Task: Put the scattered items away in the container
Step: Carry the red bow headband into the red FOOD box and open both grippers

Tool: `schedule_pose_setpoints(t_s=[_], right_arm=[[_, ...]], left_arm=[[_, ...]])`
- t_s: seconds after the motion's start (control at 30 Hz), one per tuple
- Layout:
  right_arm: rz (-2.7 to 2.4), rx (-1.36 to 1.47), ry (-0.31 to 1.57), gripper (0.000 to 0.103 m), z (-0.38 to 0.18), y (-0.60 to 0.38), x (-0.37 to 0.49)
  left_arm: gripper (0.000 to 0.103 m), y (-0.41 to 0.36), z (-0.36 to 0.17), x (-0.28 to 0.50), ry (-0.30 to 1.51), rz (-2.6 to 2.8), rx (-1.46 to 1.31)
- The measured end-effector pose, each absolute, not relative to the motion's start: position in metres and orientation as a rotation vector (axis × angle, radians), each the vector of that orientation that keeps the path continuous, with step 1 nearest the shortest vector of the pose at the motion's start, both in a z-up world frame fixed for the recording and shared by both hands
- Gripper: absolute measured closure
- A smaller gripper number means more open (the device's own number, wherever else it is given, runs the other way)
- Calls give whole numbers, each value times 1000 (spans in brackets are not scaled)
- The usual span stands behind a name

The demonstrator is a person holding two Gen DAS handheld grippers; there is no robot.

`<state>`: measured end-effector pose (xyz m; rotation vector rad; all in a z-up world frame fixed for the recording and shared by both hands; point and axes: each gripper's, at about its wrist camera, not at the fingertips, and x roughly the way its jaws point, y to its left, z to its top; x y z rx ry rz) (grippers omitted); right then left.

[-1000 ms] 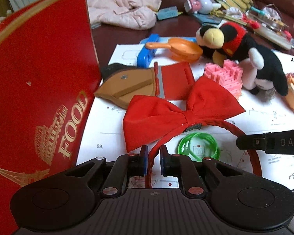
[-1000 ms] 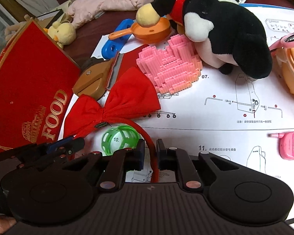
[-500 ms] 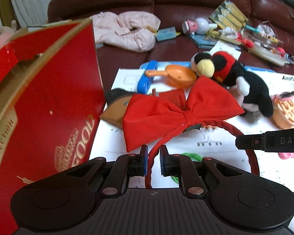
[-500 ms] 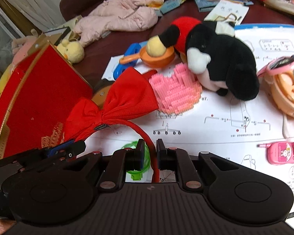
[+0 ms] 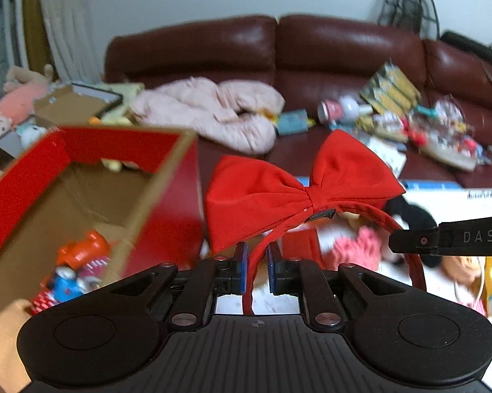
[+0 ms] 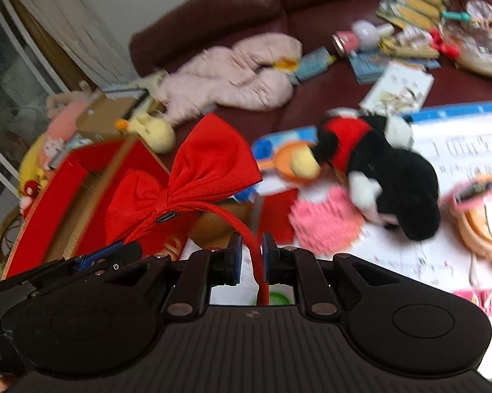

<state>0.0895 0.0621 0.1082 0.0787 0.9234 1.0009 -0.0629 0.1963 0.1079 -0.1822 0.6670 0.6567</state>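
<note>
The open red box (image 5: 167,216) stands at the left, small toys (image 5: 77,268) on its floor. Just right of it the headband (image 5: 298,193) with its red bow hangs in the air above the paper sheet (image 6: 406,255). The left gripper (image 5: 256,263) is clamped on one end of the band, the right gripper (image 6: 251,255) on the other. The plush (image 6: 387,177) lies on the sheet at the right.
</note>
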Motion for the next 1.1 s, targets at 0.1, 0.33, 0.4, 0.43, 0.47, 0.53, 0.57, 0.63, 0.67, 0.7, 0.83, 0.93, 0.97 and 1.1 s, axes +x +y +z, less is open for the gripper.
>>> schedule_pose_setpoints(t_s=[0.1, 0.33, 0.4, 0.43, 0.47, 0.53, 0.57, 0.63, 0.67, 0.7, 0.83, 0.93, 0.97, 1.1], right_arm=[[1034, 79, 887, 88, 128, 75, 84], [1137, 65, 803, 86, 172, 125, 60], [1174, 55, 787, 86, 182, 142, 49], [1193, 47, 780, 86, 187, 152, 42], [1211, 37, 773, 86, 190, 162, 36], [1244, 11, 764, 86, 195, 182, 24], [1260, -5, 759, 85, 197, 192, 17], [1288, -36, 754, 82, 199, 213, 4], [1297, -48, 753, 80, 199, 223, 0], [1306, -61, 754, 75, 199, 234, -5], [1327, -139, 749, 37, 190, 274, -15], [1301, -144, 751, 24, 182, 281, -18], [1303, -138, 767, 23, 178, 280, -16], [1289, -157, 808, 21, 167, 281, -16]], left_arm=[[94, 207, 129, -72, 627, 684, -189], [93, 244, 176, -113, 513, 793, -221], [93, 255, 185, -126, 488, 828, -233], [93, 263, 189, -136, 477, 848, -241], [93, 270, 192, -142, 471, 864, -246], [92, 285, 195, -159, 463, 903, -257], [92, 294, 197, -166, 465, 921, -262], [92, 308, 199, -177, 473, 947, -268], [91, 316, 199, -181, 481, 960, -267], [83, 325, 198, -184, 494, 966, -264], [41, 358, 185, -187, 573, 903, -335], [9, 364, 169, -192, 601, 936, -352], [9, 364, 165, -193, 607, 948, -342], [7, 371, 149, -201, 647, 947, -391]])
